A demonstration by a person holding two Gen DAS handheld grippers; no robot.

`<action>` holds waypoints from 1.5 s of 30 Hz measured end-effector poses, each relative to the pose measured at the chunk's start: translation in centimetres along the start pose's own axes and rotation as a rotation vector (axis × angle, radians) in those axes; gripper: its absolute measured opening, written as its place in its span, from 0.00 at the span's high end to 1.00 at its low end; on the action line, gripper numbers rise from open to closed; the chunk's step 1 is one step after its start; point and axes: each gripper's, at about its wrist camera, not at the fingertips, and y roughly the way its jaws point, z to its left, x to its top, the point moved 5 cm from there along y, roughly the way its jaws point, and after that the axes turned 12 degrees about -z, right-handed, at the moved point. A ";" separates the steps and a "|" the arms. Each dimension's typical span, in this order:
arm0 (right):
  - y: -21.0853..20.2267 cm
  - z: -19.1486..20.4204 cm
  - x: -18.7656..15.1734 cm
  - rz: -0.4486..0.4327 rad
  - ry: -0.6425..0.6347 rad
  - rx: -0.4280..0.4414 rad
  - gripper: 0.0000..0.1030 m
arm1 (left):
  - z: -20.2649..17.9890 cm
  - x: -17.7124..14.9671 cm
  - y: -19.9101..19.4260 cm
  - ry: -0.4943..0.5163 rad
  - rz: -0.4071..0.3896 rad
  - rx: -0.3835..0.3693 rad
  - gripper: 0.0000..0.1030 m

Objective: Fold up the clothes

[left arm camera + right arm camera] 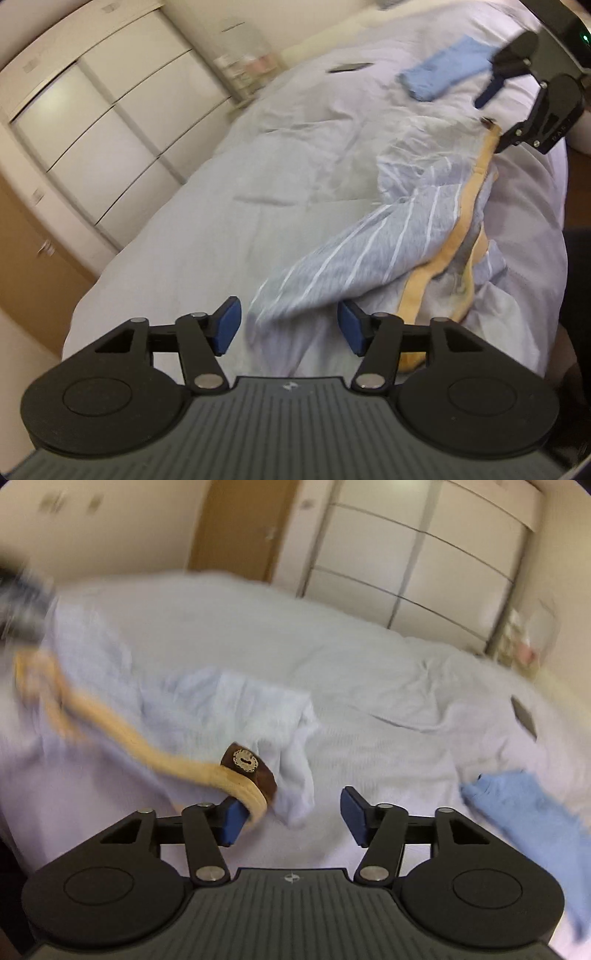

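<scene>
On the bed (166,229), the striped garment (369,251) stretches lengthwise between both grippers, its ends at the released jaws of left gripper (289,326) and right gripper (291,818).

The striped garment (373,251) lies on the bed (207,221), the folded cloth (443,74) farther back on it.
</scene>
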 end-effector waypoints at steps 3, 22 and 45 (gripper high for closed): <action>1.2 1.1 -1.0 0.023 -0.109 0.010 0.33 | 1.9 0.6 2.0 -0.085 -0.019 -0.025 0.96; 7.6 -0.1 5.3 -0.112 0.066 0.183 0.93 | 8.1 -1.1 -0.3 -0.293 -0.017 0.098 0.55; 5.6 0.2 -0.6 -0.041 -0.021 0.222 0.37 | 6.6 -3.9 5.6 -0.360 0.131 0.006 0.63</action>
